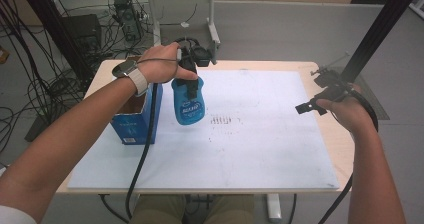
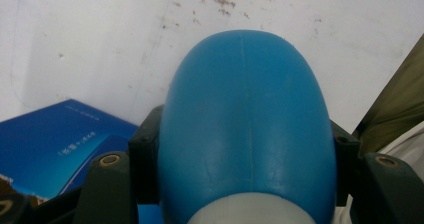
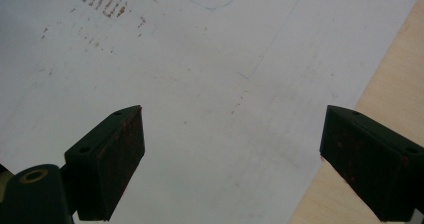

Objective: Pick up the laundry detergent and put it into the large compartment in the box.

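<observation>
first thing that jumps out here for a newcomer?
The blue bottle clamped in the left gripper, hanging above the white mat just right of the open blue box. The right gripper sits at the mat's right edge, jaws wide apart with nothing between them.

Smooth, glossy blue plastic bottle [image 2: 245,124]

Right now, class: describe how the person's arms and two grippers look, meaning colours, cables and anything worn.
Both forearms are bare. The left wrist wears a watch with a pale strap. The left gripper and right gripper are black, each trailing a black cable; the right gripper's pads look rust-stained.
</observation>
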{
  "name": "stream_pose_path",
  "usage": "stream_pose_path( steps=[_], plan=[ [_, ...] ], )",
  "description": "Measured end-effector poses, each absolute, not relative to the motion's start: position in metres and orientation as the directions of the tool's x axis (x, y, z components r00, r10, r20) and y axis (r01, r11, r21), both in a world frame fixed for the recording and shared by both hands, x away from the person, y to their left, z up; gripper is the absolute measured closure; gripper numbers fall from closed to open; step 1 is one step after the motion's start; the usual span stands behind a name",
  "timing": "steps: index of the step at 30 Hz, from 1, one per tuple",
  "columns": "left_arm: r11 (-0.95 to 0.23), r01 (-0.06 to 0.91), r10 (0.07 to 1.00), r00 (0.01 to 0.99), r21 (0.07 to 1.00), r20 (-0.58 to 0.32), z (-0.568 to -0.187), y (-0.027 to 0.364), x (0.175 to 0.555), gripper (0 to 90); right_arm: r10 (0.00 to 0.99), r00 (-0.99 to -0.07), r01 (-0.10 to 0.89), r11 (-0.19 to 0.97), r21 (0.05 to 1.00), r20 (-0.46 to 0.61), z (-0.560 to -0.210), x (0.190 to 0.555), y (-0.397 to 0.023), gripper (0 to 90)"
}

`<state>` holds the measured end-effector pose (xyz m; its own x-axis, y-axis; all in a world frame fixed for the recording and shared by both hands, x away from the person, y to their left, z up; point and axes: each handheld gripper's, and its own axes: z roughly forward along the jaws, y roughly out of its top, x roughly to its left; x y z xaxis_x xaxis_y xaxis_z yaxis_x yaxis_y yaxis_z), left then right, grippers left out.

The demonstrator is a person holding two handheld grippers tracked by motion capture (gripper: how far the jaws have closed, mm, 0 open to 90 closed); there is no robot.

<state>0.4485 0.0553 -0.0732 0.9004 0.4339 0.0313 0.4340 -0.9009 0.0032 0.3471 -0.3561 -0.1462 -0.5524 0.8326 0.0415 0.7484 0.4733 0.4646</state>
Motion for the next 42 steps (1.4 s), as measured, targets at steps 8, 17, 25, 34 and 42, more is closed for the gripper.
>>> stream_pose_path(
  steps=[8, 17, 25, 34, 42],
  plan=[
    [-0.859, 0.512, 0.512, 0.859, 0.001, 0.020, -0.057, 0.057, 0.448, 38.3, 0.835, -0.548, 0.752, 0.473, 0.458, 0.038, -0.144, 0.348, -0.353, 11.1],
    [-0.817, 0.577, 0.577, 0.817, 0.003, 0.000, -0.041, 0.057, 0.450, 38.3, 0.835, -0.550, 0.752, 0.476, 0.456, 0.035, -0.143, 0.350, -0.351, 11.1],
    [-0.776, 0.631, 0.631, 0.776, -0.004, 0.010, -0.031, 0.058, 0.450, 38.2, 0.833, -0.552, 0.747, 0.479, 0.461, 0.029, -0.142, 0.348, -0.353, 11.1],
    [-0.750, 0.662, 0.662, 0.749, 0.010, 0.013, -0.017, 0.062, 0.446, 38.2, 0.832, -0.553, 0.744, 0.479, 0.466, 0.029, -0.141, 0.347, -0.354, 11.1],
    [-0.712, 0.702, 0.702, 0.712, 0.017, -0.007, -0.012, 0.069, 0.446, 38.2, 0.825, -0.565, 0.736, 0.494, 0.463, 0.018, -0.140, 0.349, -0.350, 11.1]
  ],
)
